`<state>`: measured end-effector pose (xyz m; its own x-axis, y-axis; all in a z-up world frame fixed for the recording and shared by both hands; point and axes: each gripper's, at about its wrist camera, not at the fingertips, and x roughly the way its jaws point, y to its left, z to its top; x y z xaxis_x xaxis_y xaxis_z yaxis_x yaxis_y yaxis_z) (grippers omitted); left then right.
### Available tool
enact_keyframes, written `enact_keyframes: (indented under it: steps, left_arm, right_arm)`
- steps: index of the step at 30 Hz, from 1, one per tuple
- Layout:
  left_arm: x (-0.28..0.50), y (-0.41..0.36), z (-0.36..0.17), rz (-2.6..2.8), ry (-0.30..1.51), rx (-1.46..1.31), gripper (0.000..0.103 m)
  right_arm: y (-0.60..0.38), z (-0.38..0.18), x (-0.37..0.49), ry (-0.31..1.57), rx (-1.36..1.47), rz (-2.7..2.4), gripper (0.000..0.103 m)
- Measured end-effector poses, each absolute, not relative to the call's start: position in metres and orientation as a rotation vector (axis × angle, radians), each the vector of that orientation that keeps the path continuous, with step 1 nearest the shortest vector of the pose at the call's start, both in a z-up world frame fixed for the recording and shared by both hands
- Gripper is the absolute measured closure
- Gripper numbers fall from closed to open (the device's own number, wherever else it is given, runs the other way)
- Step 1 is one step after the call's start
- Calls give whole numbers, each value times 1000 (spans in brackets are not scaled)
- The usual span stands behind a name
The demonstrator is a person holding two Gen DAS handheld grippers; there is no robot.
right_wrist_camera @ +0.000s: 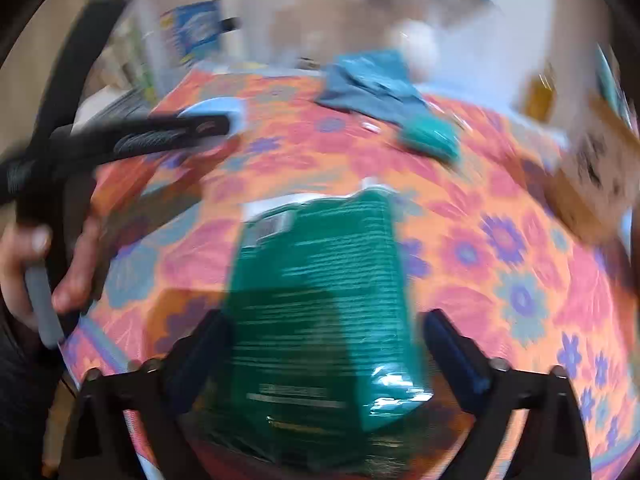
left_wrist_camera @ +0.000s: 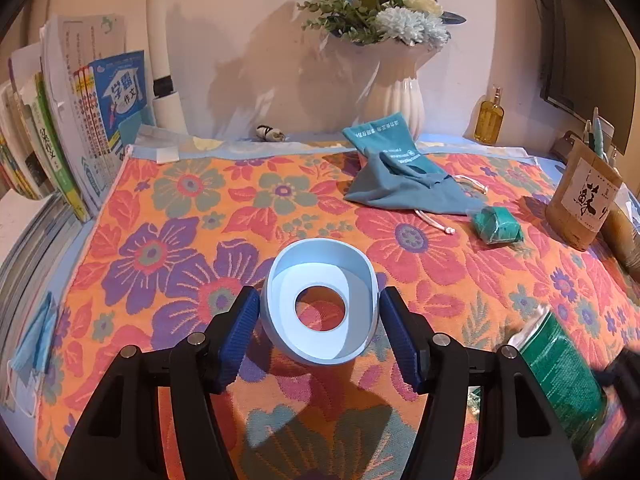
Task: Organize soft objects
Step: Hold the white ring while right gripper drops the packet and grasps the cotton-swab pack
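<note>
My left gripper (left_wrist_camera: 318,312) is shut on a pale blue oval holder (left_wrist_camera: 320,304) with a round hole in its base, held tilted just above the flowered cloth (left_wrist_camera: 180,216). A green plastic packet (right_wrist_camera: 320,304) lies between the open fingers of my right gripper (right_wrist_camera: 326,344); that view is blurred. The packet also shows in the left wrist view (left_wrist_camera: 560,376) at the right. A teal drawstring pouch (left_wrist_camera: 400,176) lies at the back with a small folded green bundle (left_wrist_camera: 498,226) beside it.
Books (left_wrist_camera: 80,128) lean at the left. A white vase (left_wrist_camera: 400,96) of flowers stands at the back, an amber bottle (left_wrist_camera: 489,118) to its right. A wooden pen holder (left_wrist_camera: 584,196) stands at the right. A blue face mask (left_wrist_camera: 34,344) lies at the left edge.
</note>
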<state>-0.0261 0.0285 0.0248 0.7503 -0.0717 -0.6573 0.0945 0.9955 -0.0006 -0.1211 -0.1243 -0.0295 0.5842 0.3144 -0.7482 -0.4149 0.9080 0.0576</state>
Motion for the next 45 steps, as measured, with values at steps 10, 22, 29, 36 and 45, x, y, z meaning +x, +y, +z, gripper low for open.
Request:
enact_keyframes:
  steps: [10,22,29,36,45]
  left_arm:
    - [-38,21,39,-148,689,4,43]
    - [-66,-53,118,-377,550,-3,43]
    - [-66,-77,115,-397,568,18,43]
    - [-69,-71,113,-381,573,16,43]
    - [-74,-52,115,-387,562,-10,43]
  right_arm:
    - [-144,21,-128,702,-5,465,86]
    - [-244,69,-133,604,145,348,96]
    - [-291,18,-109,835,286,392,90]
    - [-271,-25,-83,968,369,424,10]
    - [-199,-25,-56,897,-15,241,51]
